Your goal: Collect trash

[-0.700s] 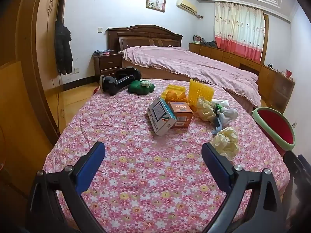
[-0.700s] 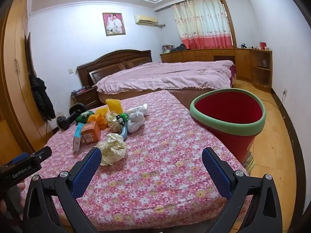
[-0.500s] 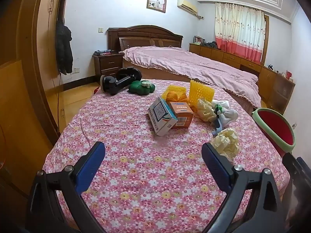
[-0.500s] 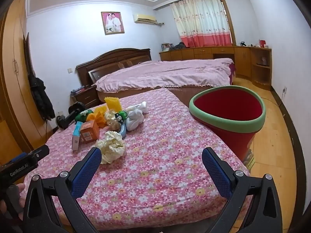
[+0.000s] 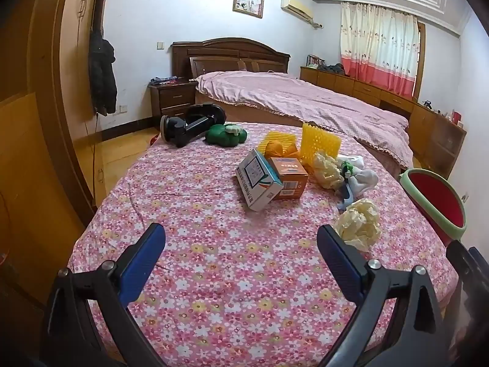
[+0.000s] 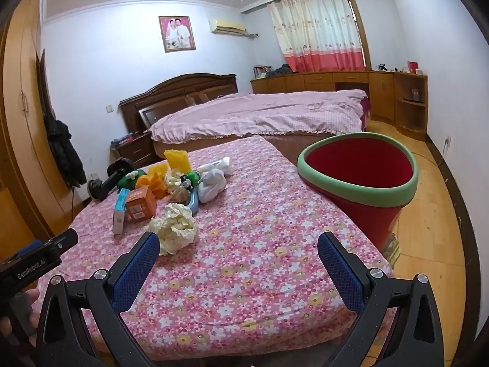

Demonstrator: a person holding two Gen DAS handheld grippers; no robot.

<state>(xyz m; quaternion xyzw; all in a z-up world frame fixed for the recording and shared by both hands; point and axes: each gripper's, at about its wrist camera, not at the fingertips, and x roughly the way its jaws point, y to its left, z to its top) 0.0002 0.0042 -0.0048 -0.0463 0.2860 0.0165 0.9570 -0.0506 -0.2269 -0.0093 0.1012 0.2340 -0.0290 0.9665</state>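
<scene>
Left gripper (image 5: 241, 238): jaws spread wide, nothing between the blue pads, hovering over the near part of the floral tablecloth (image 5: 214, 275). Right gripper (image 6: 238, 246): jaws likewise wide apart and empty, over the near right part of the cloth.

Trash sits in a cluster past mid-table. Left wrist view: crumpled cream paper wad (image 5: 359, 224) at 2 o'clock from the left gripper, just beyond its right finger, not touching. White-and-blue carton (image 5: 259, 182) at 12 o'clock, tilted, leaning against the orange box (image 5: 288, 177). Yellow mesh pieces (image 5: 319, 143), another cream wad (image 5: 328, 169) and white cloth (image 5: 363, 179) at 1 o'clock, farther back. Green plush item (image 5: 226, 134) and black suction mount (image 5: 189, 125) at 11 o'clock, at the far edge.

Red bin with green rim (image 6: 360, 171) stands beside the table's right edge, at 1 o'clock from the right gripper, tilted toward the camera.
</scene>
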